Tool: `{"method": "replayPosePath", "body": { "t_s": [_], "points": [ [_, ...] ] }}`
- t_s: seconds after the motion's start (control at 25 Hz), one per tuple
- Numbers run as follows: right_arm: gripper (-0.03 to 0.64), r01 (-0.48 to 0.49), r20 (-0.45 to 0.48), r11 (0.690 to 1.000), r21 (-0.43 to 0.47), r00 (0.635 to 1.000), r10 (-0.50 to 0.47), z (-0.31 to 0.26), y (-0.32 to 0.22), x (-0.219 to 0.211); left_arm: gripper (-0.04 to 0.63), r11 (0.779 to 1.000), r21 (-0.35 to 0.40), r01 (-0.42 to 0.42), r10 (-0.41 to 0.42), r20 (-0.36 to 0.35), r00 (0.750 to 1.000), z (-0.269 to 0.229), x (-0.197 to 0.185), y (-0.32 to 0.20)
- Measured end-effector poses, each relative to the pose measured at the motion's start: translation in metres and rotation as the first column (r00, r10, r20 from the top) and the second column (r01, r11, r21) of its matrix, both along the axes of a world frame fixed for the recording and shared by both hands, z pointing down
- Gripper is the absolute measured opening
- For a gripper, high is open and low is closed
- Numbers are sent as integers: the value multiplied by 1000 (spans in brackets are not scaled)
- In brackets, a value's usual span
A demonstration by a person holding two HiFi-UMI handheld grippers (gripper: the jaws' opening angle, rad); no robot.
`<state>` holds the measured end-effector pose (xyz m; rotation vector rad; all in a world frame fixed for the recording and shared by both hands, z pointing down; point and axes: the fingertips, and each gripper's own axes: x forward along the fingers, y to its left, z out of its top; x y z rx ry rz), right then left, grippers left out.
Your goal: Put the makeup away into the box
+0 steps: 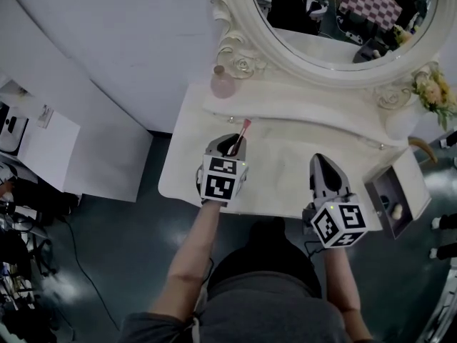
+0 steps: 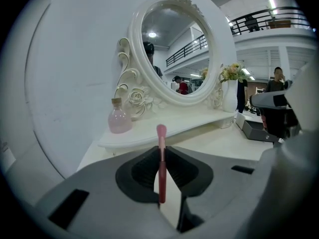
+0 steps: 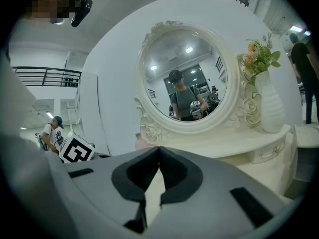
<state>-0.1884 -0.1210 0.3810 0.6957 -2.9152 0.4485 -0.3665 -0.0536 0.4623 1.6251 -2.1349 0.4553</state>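
A pink makeup brush (image 2: 161, 158) stands clamped upright between the pads of my left gripper (image 2: 162, 151), its bristle tip sticking out above the jaws. In the head view the same brush (image 1: 241, 136) rises from my left gripper (image 1: 234, 144), held above the white dressing table (image 1: 285, 156). My right gripper (image 1: 323, 164) hovers over the table's front right with its jaws shut and empty; the tips meet in the right gripper view (image 3: 159, 151). The open grey box (image 1: 391, 200) sits at the table's right edge, with a small item inside.
A pink perfume bottle (image 1: 222, 83) stands on the raised shelf at the left, seen also as the bottle (image 2: 120, 117). The oval mirror (image 1: 335, 13) rises behind. A white vase with flowers (image 3: 266, 101) stands at the right. The box (image 2: 259, 130) lies right of my left gripper.
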Motion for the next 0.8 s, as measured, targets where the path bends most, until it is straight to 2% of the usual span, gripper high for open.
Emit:
{"method": "replayPosePath", "body": {
  "t_s": [0.4,0.8],
  "points": [
    [5,-71,-11,997,10,997,71,-1,-7,23,48,998,28,-58,58,-8,998,-5,18,-22],
    [5,-181,-9,983,12,983,181,0,-27,75,48,986,44,-162,163,-27,986,-4,68,-62]
  ]
}}
